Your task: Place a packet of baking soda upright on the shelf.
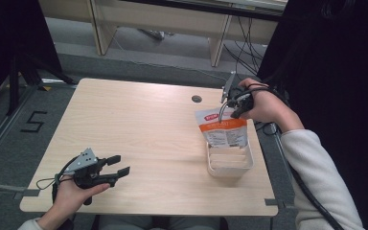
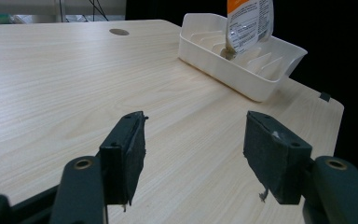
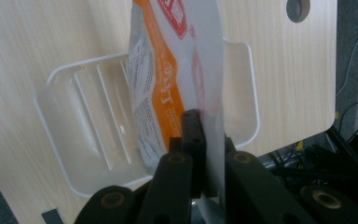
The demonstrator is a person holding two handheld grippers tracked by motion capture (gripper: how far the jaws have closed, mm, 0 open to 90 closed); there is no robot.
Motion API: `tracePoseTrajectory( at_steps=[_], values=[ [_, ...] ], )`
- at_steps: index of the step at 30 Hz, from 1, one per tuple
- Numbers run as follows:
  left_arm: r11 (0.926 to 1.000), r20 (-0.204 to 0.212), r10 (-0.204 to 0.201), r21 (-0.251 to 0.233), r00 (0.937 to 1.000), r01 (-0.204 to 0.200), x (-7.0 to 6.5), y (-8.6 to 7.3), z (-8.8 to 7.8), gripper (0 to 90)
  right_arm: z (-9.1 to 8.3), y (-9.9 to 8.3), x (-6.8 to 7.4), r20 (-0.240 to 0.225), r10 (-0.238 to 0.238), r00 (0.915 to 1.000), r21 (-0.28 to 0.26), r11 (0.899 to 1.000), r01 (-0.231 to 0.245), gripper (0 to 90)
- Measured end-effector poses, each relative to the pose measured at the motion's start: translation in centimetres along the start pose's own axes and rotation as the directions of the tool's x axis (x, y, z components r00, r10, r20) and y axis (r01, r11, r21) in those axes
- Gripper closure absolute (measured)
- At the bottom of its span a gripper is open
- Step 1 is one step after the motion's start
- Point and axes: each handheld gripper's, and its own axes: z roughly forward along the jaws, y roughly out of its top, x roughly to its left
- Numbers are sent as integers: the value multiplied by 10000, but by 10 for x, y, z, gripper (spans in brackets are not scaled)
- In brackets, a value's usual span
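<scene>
Over the near right of the pale wooden desk (image 1: 139, 139), the right hand-held gripper (image 1: 226, 106) pinches a white-and-orange plastic pouch (image 1: 223, 130) by its top edge, dangling into the shallow white ribbed tray (image 1: 230, 165); lowering and release remain. Left hand-held gripper (image 1: 116, 165) rests wide open, empty.

The high view looks forward and down from above the person's side, taking in the whole wooden table (image 1: 143, 143). The 2 gripper views sit close and low; both share the white tray (image 2: 242, 70) and orange-and-white pouch (image 3: 168, 84).
</scene>
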Motion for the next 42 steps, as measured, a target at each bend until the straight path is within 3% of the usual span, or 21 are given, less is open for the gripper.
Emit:
tracePoseTrajectory(
  at_steps=[10, 11, 13, 18, 22, 25, 26, 31, 32, 33, 36, 38, 41, 42],
  values=[
    [10000, -12, -23, -5, 10000, 23, 0, 0, 0, 381, 15, -4, 3, -236, -163, 9996, 103, 9998, 165, 900],
    [10000, -16, -19, 0, 10000, 19, 0, 0, 0, 381, 15, -4, 5, -243, 174, 9996, 231, 9996, -168, 900],
    [9999, 44, 156, 9, 9999, -156, 1, 0, 0, 381, 19, -6, 5, -371, 93, 9993, 168, 9998, -87, 900],
    [9999, 52, 120, 3, 9999, -120, 0, 0, 0, 381, 27, -12, 5, -434, 237, 9988, 314, 9993, -224, 900],
    [9998, 76, 179, 14, 9998, -179, 1, 0, 1, 382, 32, -19, 5, -505, 671, 9965, 386, 9971, -652, 900],
    [9997, 89, 238, 20, 9997, -238, 1, 0, 1, 382, 36, -25, 3, -507, 582, 9970, 335, 9978, -565, 900],
    [9997, 91, 233, 20, 9997, -233, 1, 0, 1, 381, 37, -26, 4, -598, 852, 9946, 410, 9957, -829, 900],
    [9998, 76, 212, 24, 9997, -212, 1, 0, 1, 381, 39, -32, 3, -526, 1050, 9931, 426, 9938, -1028, 900],
    [9998, 72, 213, 22, 9997, -213, 1, 0, 1, 381, 39, -33, 1, -544, 941, 9941, 424, 9949, -918, 858],
    [9998, 98, 180, -22, 9998, -180, 1, 0, 1, 381, 37, -32, 3, -496, 1230, 9912, 430, 9917, -1210, 808],
    [9999, 135, 158, -48, 9998, -157, 1, 1, 1, 381, 28, -29, 6, -235, 1543, 9877, -15, 9880, -1544, 676],
    [9999, 146, 154, -53, 9998, -153, 0, 0, 1, 381, 23, -25, 8, -105, 1453, 9893, -425, 9884, -1456, 606],
    [9998, 192, 204, -76, 9996, -202, 0, 1, 1, 380, 18, -19, 11, 71, 1407, 9900, -762, 9873, -1398, 568],
    [9998, 172, 200, -78, 9997, -199, 0, 1, 1, 380, 16, -17, 14, 12, 1578, 9875, -986, 9827, -1569, 561]
  ],
)
